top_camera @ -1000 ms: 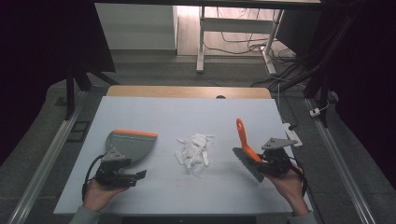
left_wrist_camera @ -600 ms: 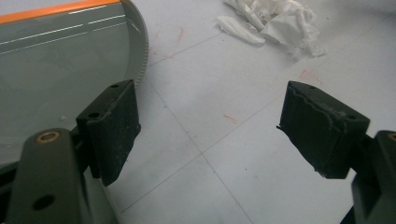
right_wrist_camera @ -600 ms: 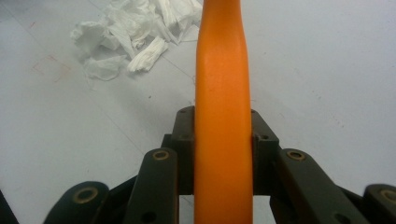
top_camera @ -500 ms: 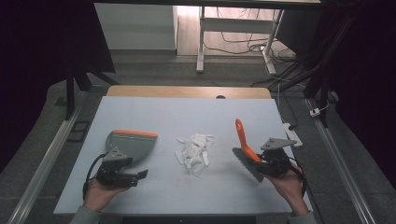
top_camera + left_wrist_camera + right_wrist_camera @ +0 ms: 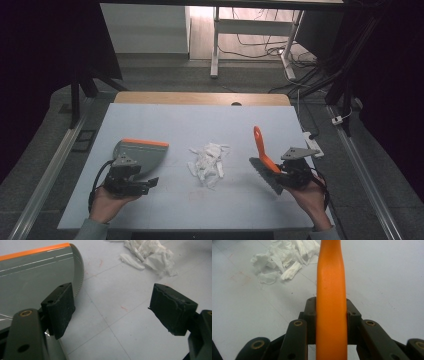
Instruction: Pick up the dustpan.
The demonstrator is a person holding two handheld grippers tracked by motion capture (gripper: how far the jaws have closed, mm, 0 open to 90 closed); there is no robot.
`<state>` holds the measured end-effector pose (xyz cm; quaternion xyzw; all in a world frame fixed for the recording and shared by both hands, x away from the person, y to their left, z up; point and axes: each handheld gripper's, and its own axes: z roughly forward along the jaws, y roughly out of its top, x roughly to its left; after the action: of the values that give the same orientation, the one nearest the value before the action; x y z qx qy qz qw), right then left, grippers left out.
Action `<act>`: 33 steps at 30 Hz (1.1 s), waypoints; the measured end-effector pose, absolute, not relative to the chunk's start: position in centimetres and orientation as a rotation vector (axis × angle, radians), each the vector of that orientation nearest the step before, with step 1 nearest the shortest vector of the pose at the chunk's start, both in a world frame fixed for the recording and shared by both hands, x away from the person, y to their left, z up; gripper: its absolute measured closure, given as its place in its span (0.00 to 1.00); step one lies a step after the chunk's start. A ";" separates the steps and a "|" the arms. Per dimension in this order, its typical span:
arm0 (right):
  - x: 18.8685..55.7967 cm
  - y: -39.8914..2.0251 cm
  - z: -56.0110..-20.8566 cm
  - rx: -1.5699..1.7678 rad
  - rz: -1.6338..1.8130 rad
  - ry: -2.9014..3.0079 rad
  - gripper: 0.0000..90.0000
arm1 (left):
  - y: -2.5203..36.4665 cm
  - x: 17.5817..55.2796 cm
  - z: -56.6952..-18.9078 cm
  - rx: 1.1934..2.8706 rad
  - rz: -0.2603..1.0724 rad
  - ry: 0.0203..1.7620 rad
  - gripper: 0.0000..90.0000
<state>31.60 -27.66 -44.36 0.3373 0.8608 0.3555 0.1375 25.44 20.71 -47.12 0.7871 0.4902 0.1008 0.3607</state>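
Observation:
A grey dustpan [image 5: 142, 154] with an orange lip lies flat on the left of the table. My left gripper [image 5: 134, 183] sits just behind it, open with nothing between its jaws. In the left gripper view [image 5: 112, 307] the left jaw hangs over the dustpan [image 5: 35, 272] at its curved edge. A pile of torn white paper [image 5: 207, 161] lies mid-table. My right gripper [image 5: 286, 173] is shut on the orange handle of a brush [image 5: 261, 147], whose grey bristles point down-left toward the table. In the right gripper view the handle [image 5: 331, 285] runs straight up between the jaws, with the paper [image 5: 284, 260] at upper left.
The pale blue table [image 5: 200, 125] has a wooden strip along its far edge. A white power strip [image 5: 311, 144] lies at the right edge. Metal rails run along both sides. A desk frame and cables stand on the floor beyond.

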 end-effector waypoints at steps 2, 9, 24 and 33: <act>31.6 -27.7 -44.4 0.972 1.025 2.491 0.78 | 20.5 25.9 -46.8 2.043 0.262 1.298 0.23; 31.5 -27.6 -44.3 0.963 1.019 2.486 0.78 | 20.5 26.4 -46.8 2.047 0.269 1.360 0.23; 31.5 -27.2 -44.7 0.967 0.979 2.498 0.78 | 24.7 26.4 -47.1 2.057 0.232 1.522 0.20; 31.5 -27.3 -44.7 0.968 0.979 2.498 0.78 | 25.6 26.8 -48.0 2.040 0.176 1.589 0.19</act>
<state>31.55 -27.28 -44.74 0.3358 0.8667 0.3397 0.1440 26.78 25.61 -47.96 0.7574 0.5902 0.0654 0.2715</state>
